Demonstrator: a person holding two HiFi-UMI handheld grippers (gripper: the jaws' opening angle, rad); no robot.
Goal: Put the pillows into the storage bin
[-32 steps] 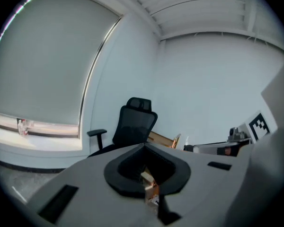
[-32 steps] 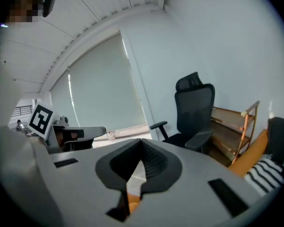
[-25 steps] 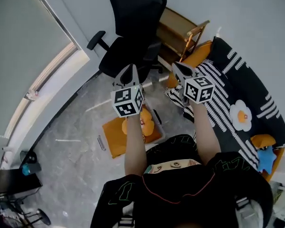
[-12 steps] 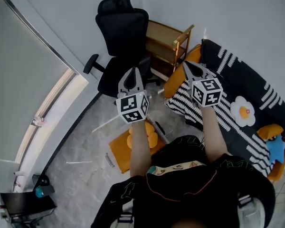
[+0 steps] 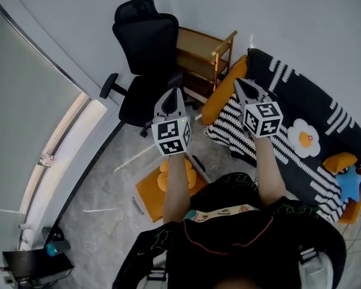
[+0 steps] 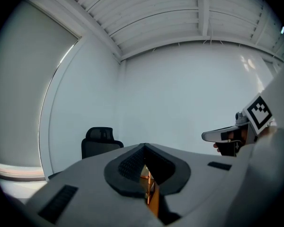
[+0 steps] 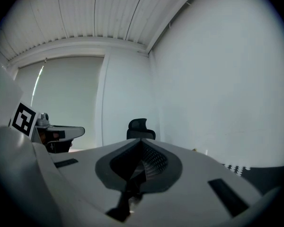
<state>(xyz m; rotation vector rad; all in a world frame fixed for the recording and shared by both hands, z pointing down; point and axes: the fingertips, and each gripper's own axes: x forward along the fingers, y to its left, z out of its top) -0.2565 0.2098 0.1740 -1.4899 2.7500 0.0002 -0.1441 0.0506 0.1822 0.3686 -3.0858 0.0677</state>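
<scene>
Left gripper (image 5: 172, 94) and right gripper (image 5: 240, 84) level, both jaws pressed together, empty, office chair (image 5: 141, 53) ahead, orange pillow (image 5: 219, 96) at sofa's (image 5: 304, 98) end.

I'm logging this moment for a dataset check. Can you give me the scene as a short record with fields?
left gripper: shut, empty, held level
right gripper: shut, empty, held level
storage bin: on the floor under the left forearm, orange contents, partly hidden
pillows not yet binned: flower pillow, orange pillow, blue star pillow
pillows' place: on the striped blanket
background: office chair, wooden shelf
</scene>
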